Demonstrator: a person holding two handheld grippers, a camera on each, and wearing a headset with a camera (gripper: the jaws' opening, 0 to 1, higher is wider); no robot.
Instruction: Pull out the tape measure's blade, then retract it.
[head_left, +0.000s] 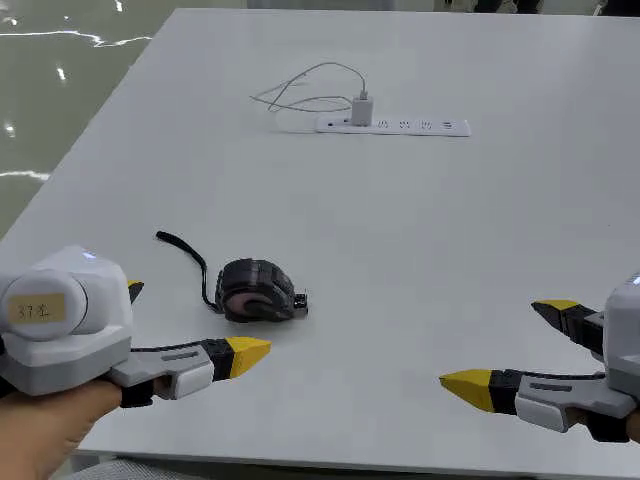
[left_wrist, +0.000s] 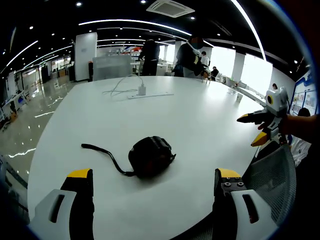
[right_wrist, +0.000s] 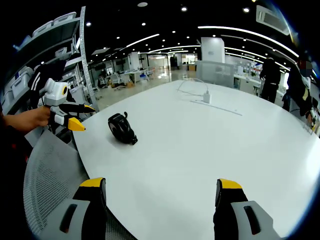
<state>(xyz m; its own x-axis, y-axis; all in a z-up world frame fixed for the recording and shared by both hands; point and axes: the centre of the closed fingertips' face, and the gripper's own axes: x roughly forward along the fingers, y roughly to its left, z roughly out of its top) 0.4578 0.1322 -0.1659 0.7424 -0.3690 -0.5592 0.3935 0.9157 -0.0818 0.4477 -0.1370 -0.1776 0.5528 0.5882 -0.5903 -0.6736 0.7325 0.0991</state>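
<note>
The tape measure (head_left: 258, 290) lies on its side on the white table (head_left: 420, 230), near the edge closest to the person. Its blade is fully wound in, and its black wrist strap (head_left: 185, 250) trails away from the case on the side opposite the blade's end tab.

The left gripper (head_left: 195, 320) hovers just beside the tape measure on the person's side, its 2 jaws spread wide and holding nothing. The right gripper (head_left: 492, 343) hangs well apart from the tape measure on the blade-tab side, its jaws also spread and empty.

This looks like the very start: step 1, the pull-out, is not begun. The next move likely calls for 1 gripper to pin or clamp the case and the other to pinch the small tab, which is a thin target lying low against the table.

Beyond the tape measure, a white power strip (head_left: 400, 126) carries 1 plugged-in charger (head_left: 361, 108) with a looped cable (head_left: 300, 90).
</note>
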